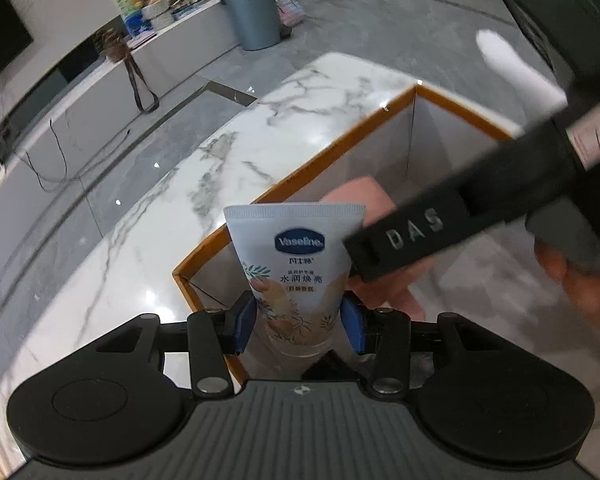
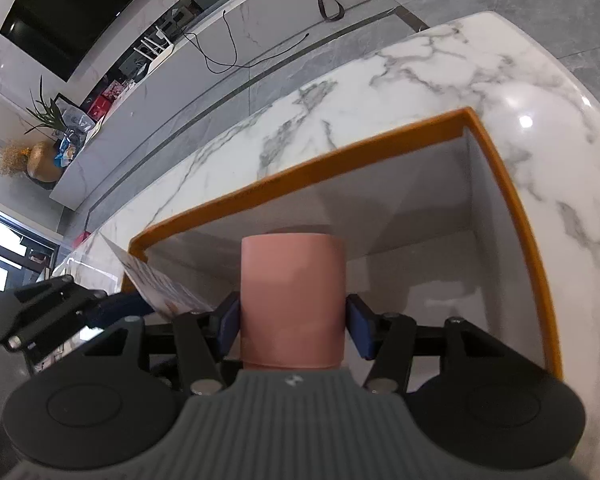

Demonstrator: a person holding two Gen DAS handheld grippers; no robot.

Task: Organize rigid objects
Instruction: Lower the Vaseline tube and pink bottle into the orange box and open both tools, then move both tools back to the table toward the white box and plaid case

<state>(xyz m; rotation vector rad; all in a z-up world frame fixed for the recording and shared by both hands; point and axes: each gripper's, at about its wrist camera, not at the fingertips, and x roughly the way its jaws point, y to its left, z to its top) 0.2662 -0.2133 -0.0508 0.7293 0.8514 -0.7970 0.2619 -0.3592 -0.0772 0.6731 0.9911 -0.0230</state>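
My left gripper (image 1: pixel 298 322) is shut on a white Vaseline tube (image 1: pixel 296 264), held upright over the near left corner of an orange-rimmed white box (image 1: pixel 328 152). My right gripper (image 2: pixel 293 326) is shut on a pink cylinder (image 2: pixel 293 300) and holds it above the box's open inside (image 2: pixel 420 208). In the left wrist view the pink cylinder (image 1: pixel 360 196) shows behind the tube, with the right gripper's black body (image 1: pixel 440 228) crossing in front. In the right wrist view the tube (image 2: pixel 160 284) and left gripper (image 2: pixel 52 308) appear at the left.
The box stands on a white marble table (image 1: pixel 180 208) whose rounded far edge is near the box's far corner. Beyond it are a grey tiled floor, a blue-grey bin (image 1: pixel 250 10), a long low cabinet (image 1: pixel 80 112) with cables, and a dark screen (image 2: pixel 80 8).
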